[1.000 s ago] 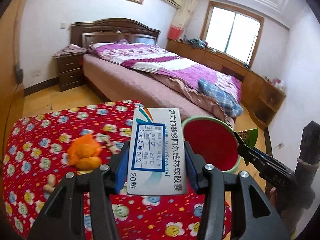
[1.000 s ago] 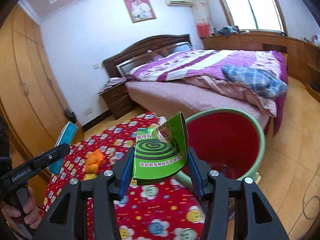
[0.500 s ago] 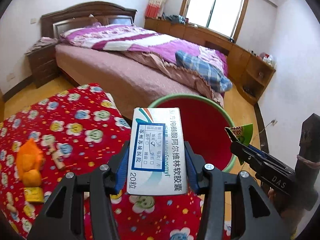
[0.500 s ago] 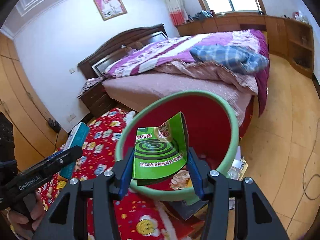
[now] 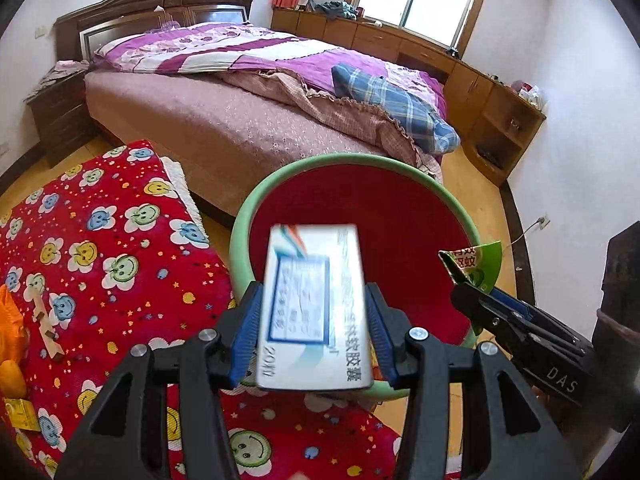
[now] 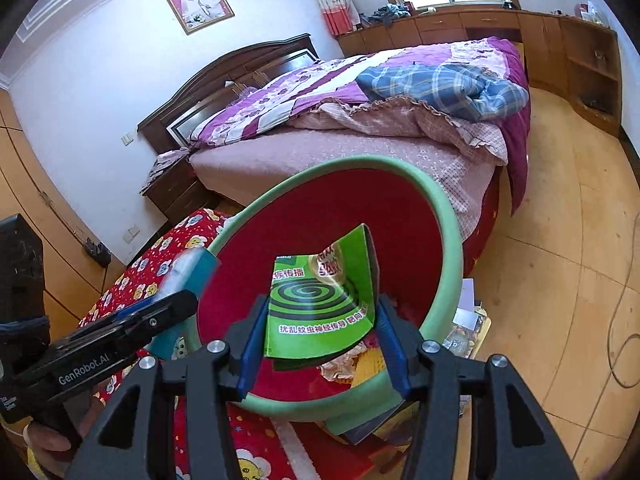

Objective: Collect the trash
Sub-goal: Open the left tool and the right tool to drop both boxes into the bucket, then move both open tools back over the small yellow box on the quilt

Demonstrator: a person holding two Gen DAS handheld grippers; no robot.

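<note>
My left gripper (image 5: 314, 300) hangs over the near rim of a red bin with a green rim (image 5: 360, 160). Its jaws are opening, and a white and blue medicine box (image 5: 312, 312) stands blurred between them, slipping loose. My right gripper (image 6: 322, 320) is shut on a green mosquito-coil box (image 6: 316, 296) above the bin's (image 6: 448, 232) mouth. Each wrist view also catches the other gripper: the right gripper (image 5: 460, 280) with its green box (image 5: 480, 264), and the left gripper (image 6: 176, 304) with the medicine box (image 6: 192, 268).
A table under a red smiley-flower cloth (image 5: 100, 240) lies left of the bin, with orange peel (image 5: 10, 332) and scraps on it. Crumpled wrappers (image 6: 360, 360) lie inside the bin. A bed (image 5: 240, 120) stands behind it, and papers (image 6: 468, 320) lie on the floor beside it.
Both grippers have moved forward and down from over the table to above the bin's mouth. The medicine box, sharp before, now shows blurred between the left jaws.
</note>
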